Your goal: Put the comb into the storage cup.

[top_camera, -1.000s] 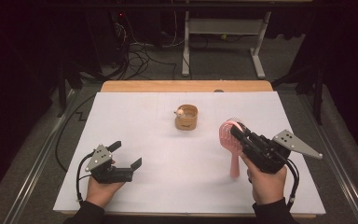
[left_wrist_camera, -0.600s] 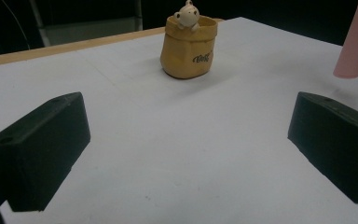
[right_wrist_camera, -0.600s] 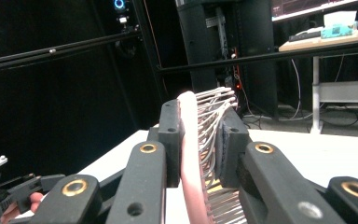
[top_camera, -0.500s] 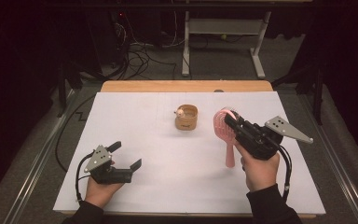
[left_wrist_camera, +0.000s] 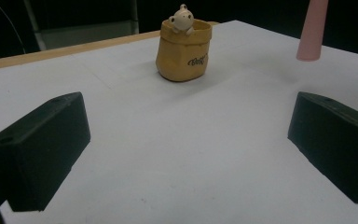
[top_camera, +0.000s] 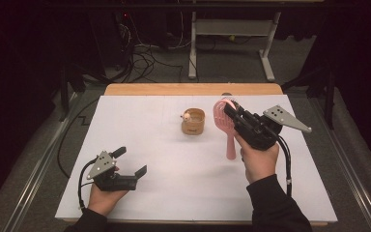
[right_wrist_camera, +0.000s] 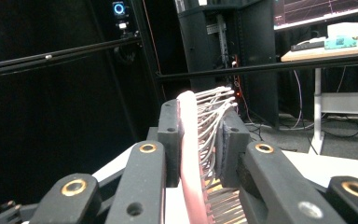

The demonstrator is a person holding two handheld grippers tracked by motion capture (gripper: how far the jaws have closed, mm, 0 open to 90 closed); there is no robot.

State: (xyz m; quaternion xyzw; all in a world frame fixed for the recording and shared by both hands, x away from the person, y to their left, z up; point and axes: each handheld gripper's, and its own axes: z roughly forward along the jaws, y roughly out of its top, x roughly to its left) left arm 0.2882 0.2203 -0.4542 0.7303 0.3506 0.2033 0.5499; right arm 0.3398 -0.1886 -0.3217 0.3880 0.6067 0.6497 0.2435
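The right gripper [top_camera: 230,110] is closed tight on the pink hairbrush [top_camera: 226,126], pinching its head. A second ago the hairbrush was lower and nearer the person; now it has been lifted and carried toward the little yellow bag holder [top_camera: 193,121], which sits just to the left of this gripper. I think the hairbrush goes in there next. The left gripper [top_camera: 130,162] rests wide open on the bench [top_camera: 174,188], holding nothing.

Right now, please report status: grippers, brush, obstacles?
Right gripper shut on pink hairbrush, lifted. Left gripper open, resting on table. Bear pot close beside brush.
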